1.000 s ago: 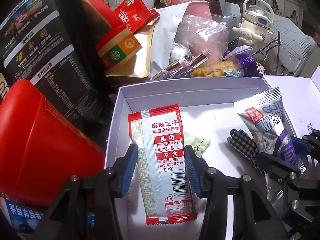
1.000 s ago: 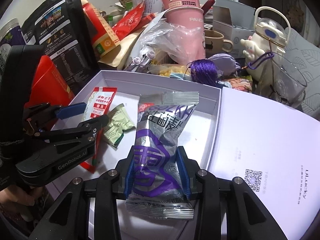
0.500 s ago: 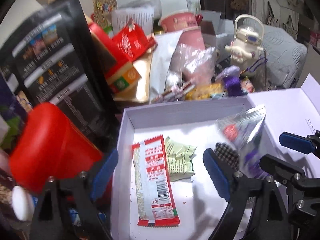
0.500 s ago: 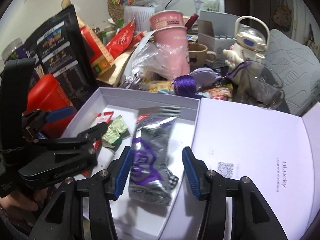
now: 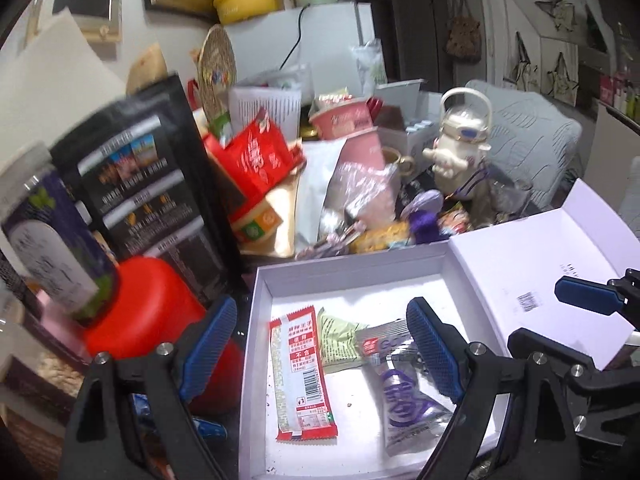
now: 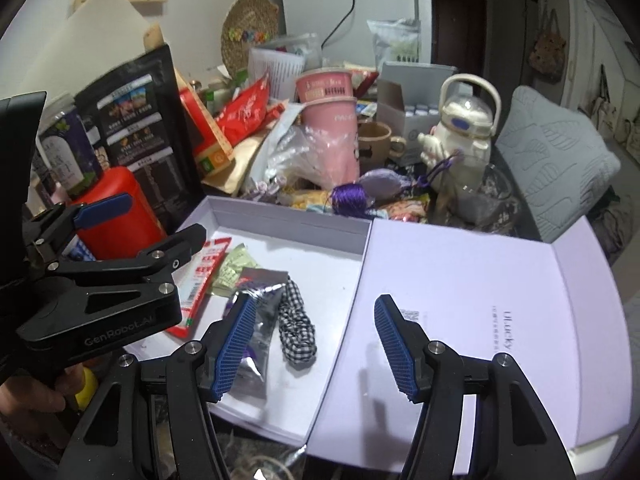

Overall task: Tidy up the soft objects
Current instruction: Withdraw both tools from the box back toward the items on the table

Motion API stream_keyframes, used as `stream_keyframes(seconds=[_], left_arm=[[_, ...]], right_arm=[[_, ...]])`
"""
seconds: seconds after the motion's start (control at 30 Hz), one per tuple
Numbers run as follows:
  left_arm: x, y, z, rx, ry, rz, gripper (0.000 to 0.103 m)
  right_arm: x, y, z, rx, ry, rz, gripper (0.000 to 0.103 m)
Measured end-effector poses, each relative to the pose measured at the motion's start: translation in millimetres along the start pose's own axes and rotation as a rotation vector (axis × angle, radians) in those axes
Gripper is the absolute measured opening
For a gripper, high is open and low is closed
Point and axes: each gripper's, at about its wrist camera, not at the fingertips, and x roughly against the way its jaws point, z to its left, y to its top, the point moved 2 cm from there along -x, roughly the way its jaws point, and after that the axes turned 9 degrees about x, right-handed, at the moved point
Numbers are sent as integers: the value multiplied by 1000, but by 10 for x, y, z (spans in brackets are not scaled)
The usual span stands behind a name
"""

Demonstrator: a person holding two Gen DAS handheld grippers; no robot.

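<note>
both the left gripper point(image 5: 320, 344) and right gripper point(image 6: 312, 348) hang wide and empty, the right's jaws just widened, above the white box point(image 6: 288, 220) holding the silver snack packet point(image 5: 404, 404).

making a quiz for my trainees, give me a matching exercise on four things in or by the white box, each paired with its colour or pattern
Things:
1. long snack packet
2. crumpled small packet
3. foil snack bag
4. fabric scrunchie

Looks:
A. black and white check
B. silver with purple print
C. red edges, white panel with a barcode
D. pale green

All four lie in the white box.

Pairs: 1-C, 2-D, 3-B, 4-A
</note>
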Motion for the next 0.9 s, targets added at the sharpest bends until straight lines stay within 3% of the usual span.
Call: stream_keyframes(seconds=[0.5, 0.6, 0.9], left_arm=[[644, 57, -49, 33, -27, -110, 88], [738, 38, -94, 30, -42, -119, 88], [1071, -70, -96, 26, -92, -136, 88]], right_arm=[[665, -30, 62, 1, -46, -111, 66], [830, -41, 98, 23, -88, -146, 75], [1193, -142, 240, 65, -120, -191, 80]])
